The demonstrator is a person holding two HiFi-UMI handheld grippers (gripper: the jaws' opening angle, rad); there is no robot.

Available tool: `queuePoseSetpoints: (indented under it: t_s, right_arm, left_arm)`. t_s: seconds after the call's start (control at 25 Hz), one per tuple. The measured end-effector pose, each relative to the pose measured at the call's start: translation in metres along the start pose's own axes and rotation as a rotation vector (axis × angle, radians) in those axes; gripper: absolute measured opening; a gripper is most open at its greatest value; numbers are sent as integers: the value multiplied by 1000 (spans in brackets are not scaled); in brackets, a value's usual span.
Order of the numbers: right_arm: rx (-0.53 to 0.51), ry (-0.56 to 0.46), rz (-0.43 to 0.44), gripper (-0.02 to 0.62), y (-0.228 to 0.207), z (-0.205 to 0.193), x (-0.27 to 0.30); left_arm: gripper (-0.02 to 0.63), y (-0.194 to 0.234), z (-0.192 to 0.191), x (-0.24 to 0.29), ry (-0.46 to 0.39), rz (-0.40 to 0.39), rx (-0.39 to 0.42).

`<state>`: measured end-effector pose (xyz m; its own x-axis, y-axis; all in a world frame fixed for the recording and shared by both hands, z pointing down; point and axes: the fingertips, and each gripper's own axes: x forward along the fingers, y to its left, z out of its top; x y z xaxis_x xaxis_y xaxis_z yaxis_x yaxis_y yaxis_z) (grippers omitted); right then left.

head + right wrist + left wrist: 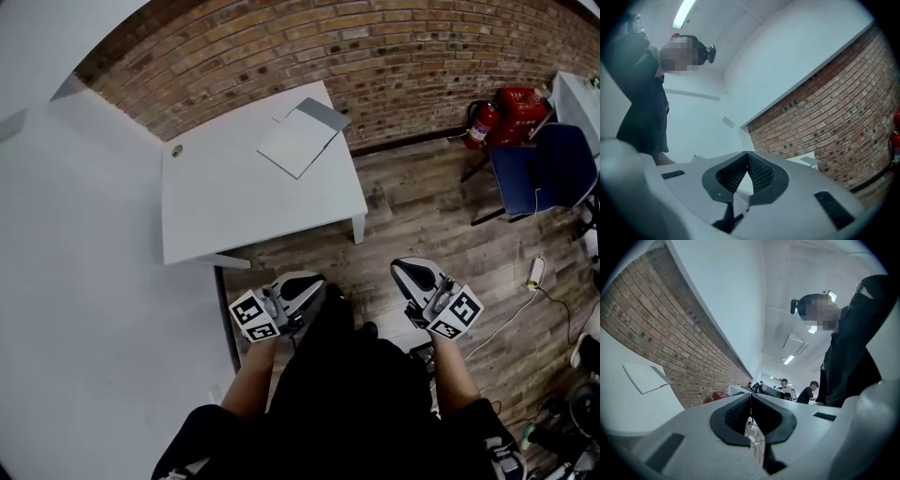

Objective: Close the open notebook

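A pale notebook (298, 139) lies on the far right corner of the white table (234, 197), with a grey leaf sticking up at its far end. In the left gripper view the notebook (644, 377) shows far off at the left. My left gripper (311, 283) and right gripper (407, 269) hang close to the person's body over the wooden floor, well short of the table's near edge. Both pairs of jaws are shut with nothing between them, meeting in the left gripper view (750, 397) and the right gripper view (748, 155).
A brick wall (375, 56) runs behind the table and a white wall (75, 309) stands at the left. To the right are a fire extinguisher (482, 124), a blue chair (544, 171) and a cable with a power strip (535, 272) on the floor. People (808, 392) stand far back.
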<state>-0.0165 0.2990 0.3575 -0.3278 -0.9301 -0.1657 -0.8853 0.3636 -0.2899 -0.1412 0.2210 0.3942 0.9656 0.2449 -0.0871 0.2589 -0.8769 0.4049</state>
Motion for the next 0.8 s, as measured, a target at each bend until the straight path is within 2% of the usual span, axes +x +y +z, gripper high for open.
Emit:
queuePoseSetpoints:
  t_s: [0.12,0.32,0.56,0.8]
  right_arm:
    - [12,22,-8,6,-35,-3,24]
    - [39,45,-59,6,-86,-1,75]
    - [46,83,-114,6,-148,12,132]
    - [58,157,-162,6,-196,7,182]
  left_arm:
    - [18,49,12,5,-2,23,-2]
    - [18,122,34,14,-35,14,-52]
    - [18,191,71,21,-64,2,-76]
    - [17,244,86,26,-63,29,-139]
